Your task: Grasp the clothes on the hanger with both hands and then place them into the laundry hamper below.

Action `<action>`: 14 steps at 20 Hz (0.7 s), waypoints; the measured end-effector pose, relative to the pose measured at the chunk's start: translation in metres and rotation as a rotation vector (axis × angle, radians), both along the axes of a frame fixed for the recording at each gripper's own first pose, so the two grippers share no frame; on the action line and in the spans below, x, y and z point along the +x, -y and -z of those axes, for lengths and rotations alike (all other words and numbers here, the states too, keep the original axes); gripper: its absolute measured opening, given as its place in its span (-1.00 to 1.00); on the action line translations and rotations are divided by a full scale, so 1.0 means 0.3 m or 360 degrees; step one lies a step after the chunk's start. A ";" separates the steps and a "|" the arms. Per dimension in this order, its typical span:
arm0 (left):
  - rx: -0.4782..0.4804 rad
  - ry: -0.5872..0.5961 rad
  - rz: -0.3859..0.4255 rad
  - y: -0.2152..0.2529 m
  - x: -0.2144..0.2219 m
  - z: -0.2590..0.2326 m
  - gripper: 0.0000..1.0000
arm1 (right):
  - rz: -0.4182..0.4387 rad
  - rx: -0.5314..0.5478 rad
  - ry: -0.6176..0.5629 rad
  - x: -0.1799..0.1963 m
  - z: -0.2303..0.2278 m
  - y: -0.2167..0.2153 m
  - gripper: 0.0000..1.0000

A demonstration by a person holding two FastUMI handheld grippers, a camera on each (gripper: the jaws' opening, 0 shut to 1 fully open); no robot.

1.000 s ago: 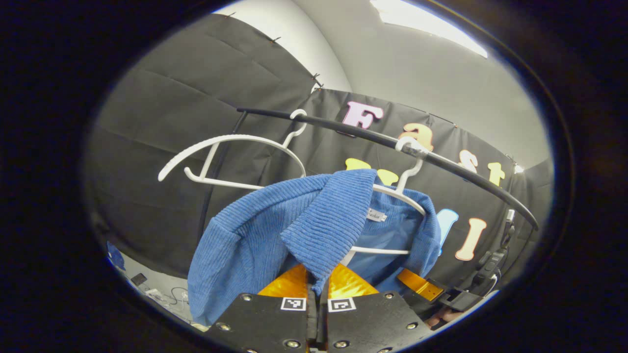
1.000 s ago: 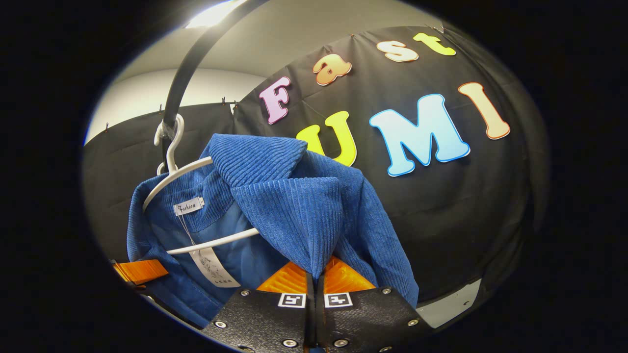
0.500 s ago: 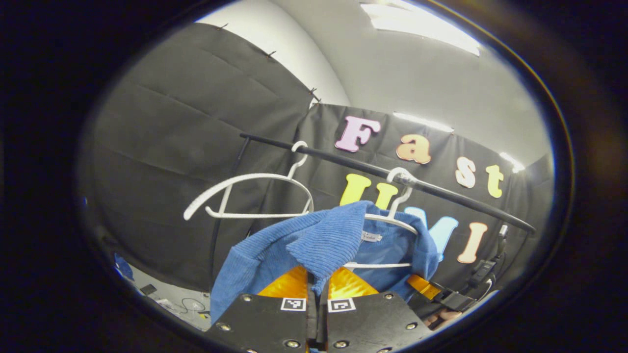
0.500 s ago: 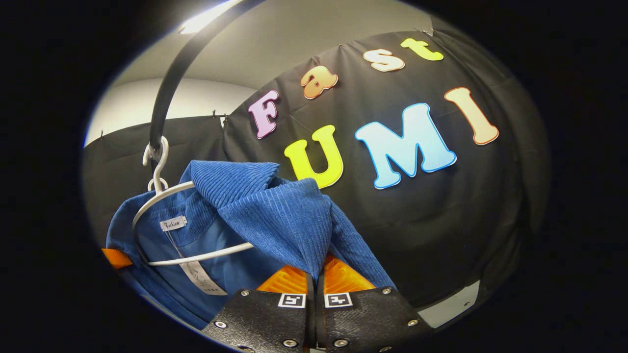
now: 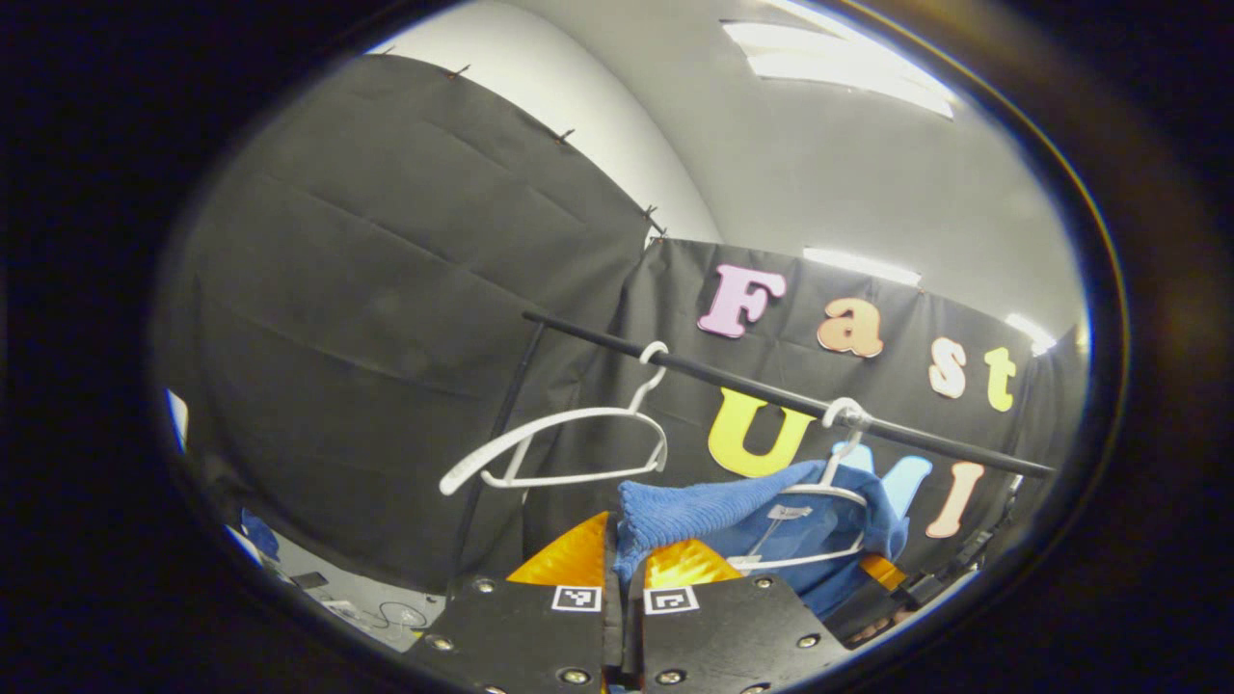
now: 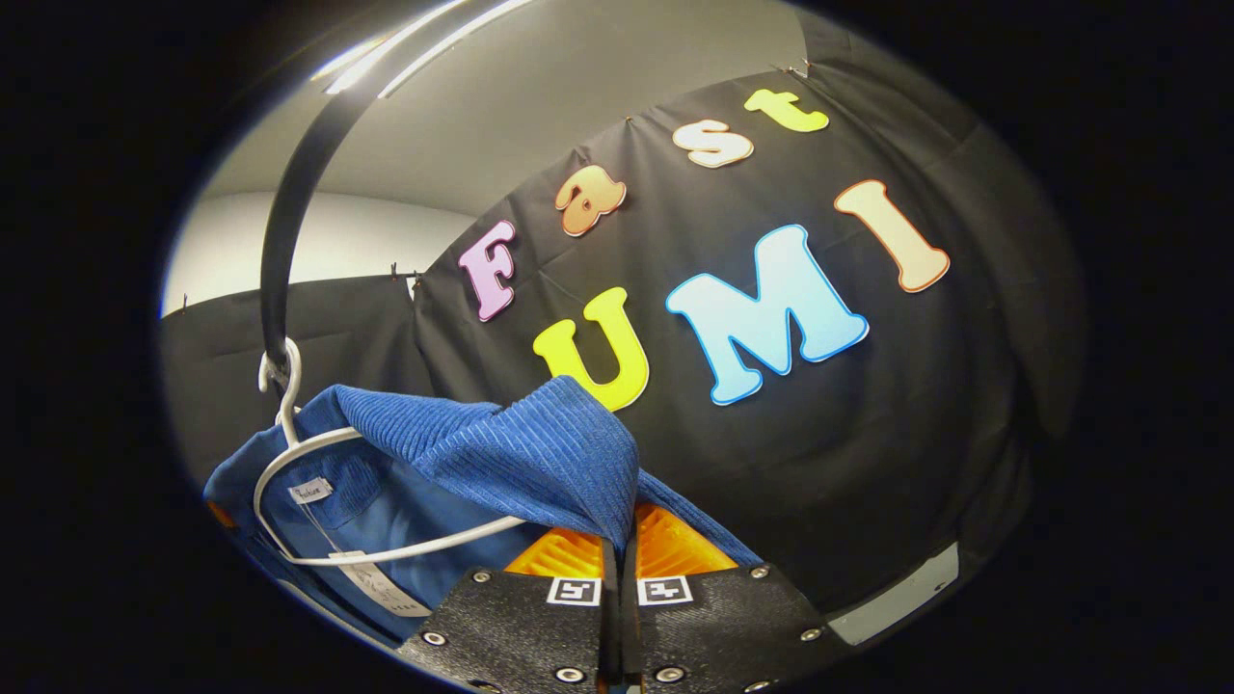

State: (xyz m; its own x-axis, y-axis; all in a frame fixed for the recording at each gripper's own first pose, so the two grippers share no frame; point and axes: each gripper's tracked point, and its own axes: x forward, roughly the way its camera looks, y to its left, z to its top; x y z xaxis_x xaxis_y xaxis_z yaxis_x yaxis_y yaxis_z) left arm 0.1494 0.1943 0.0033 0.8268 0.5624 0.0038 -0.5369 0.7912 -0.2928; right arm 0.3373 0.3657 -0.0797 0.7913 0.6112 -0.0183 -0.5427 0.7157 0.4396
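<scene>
Blue garment (image 6: 540, 458) pinched in both closed claws, apparently half off white hanger (image 6: 289, 492) on rail (image 5: 771, 390).

Left gripper (image 5: 623, 559) clamped on a fold of blue ribbed garment (image 5: 713, 511), garment draped over a white hanger (image 5: 819, 496) hooked on a black rail (image 5: 752, 386), bare white hanger (image 5: 569, 448) farther left on the rail

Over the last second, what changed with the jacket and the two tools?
The jacket has been pulled down and away from the rail; in both views rail and hanger now sit farther off. Both shoulders have slid off the hanger's ends. Unchanged: left tool and right tool stay shut on the jacket; the hanger still hangs on the rail.
</scene>
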 end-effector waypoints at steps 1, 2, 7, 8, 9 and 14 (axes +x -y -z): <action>0.0017 0.0004 -0.0007 -0.008 -0.004 -0.017 -0.98 | 0.0014 -0.0005 0.0017 0.002 -0.004 -0.001 -1.00; 0.0042 0.0002 -0.0015 -0.017 -0.007 -0.030 -0.98 | 0.0032 -0.0012 0.0042 0.008 -0.010 -0.002 -1.00; 0.0125 -0.0037 0.0003 -0.079 0.009 -0.054 -0.98 | 0.0061 -0.0007 0.0093 0.011 -0.022 -0.016 -1.00; 0.0108 -0.0034 0.0013 -0.089 0.009 -0.057 -0.98 | 0.0057 -0.0008 0.0098 0.009 -0.024 -0.016 -1.00; 0.0096 -0.0045 0.0014 -0.109 0.010 -0.055 -0.99 | 0.0041 -0.0001 0.0102 -0.001 -0.029 -0.020 -1.00; 0.0221 -0.0055 -0.0035 -0.183 0.041 -0.161 -0.99 | -0.0040 -0.0038 0.0163 -0.066 -0.033 -0.053 -1.00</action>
